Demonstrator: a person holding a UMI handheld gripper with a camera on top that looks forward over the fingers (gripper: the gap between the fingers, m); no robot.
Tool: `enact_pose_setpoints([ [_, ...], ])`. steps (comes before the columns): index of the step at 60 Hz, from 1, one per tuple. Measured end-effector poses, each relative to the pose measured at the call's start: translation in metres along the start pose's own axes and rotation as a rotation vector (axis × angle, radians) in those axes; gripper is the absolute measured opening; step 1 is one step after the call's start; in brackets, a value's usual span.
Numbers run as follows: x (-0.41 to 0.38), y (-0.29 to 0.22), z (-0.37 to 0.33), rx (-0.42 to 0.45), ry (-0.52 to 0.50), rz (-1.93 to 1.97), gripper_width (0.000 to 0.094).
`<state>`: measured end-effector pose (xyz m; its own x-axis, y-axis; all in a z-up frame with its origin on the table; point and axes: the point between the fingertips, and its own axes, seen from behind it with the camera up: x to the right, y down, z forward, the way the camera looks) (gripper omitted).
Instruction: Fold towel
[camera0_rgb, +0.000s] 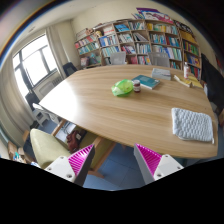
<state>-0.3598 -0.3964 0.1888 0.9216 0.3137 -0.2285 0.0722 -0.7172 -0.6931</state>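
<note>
Over table edge: gripper (115, 160) hangs short of the table (100, 95), looking across it.
Fingers: spread wide, nothing between them, nothing held; pink pads (80, 160) face each other over floor and table rim.
Towel: towel (192, 124) lies flat on table, near its right-hand end, close to the near rim; light grey, textured; beyond and right of the fingers, well apart from them.
Green thing: green object (122, 88) on table, about mid-top, left of and farther back than towel; kind cannot tell.
Books: books (146, 81) on table just beyond green object.
Far end: small items (186, 80) at table's far right rim, too small to name.
Chair: chair (48, 147) at table's near left side, beside left finger.
Shelves: bookshelves (135, 42) behind table, full.
Window: window (35, 62) behind table's left end.
</note>
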Motion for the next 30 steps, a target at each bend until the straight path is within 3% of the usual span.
enact_pose_setpoints([
  [14, 0.048, 0.005, 0.006, -0.007, 0.081, -0.052, 0.0827],
  [30, 0.198, -0.016, 0.063, 0.010, 0.234, -0.032, 0.0819],
])
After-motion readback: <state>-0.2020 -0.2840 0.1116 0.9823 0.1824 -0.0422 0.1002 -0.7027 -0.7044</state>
